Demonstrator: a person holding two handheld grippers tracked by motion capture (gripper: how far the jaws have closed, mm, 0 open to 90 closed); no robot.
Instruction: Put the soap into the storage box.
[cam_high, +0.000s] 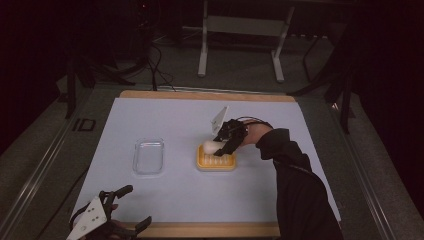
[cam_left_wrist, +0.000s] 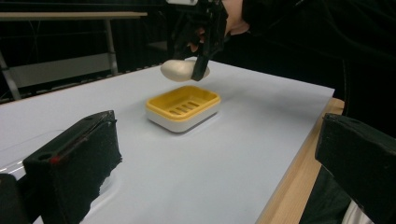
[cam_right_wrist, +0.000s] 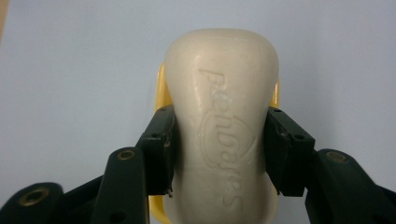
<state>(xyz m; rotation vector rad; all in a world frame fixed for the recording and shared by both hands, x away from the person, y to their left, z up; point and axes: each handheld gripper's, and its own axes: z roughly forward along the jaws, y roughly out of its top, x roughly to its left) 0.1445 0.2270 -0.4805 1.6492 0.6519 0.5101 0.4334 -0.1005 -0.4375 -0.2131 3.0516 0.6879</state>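
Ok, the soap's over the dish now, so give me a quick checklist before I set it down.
1. Grip: right hand-held gripper is shut on the soap, pads on both sides: ok.
2. Soap clear of the dish: it hangs above it, not touching: ok.
3. Alignment: yellow rim shows on both sides of the soap in the right gripper view: ok.
4. Dish empty: slotted tray bare: ok.
5. Left hand-held gripper open, at the near table edge, away from the dish: ok.
6. Clear tray apart from the dish: ok.
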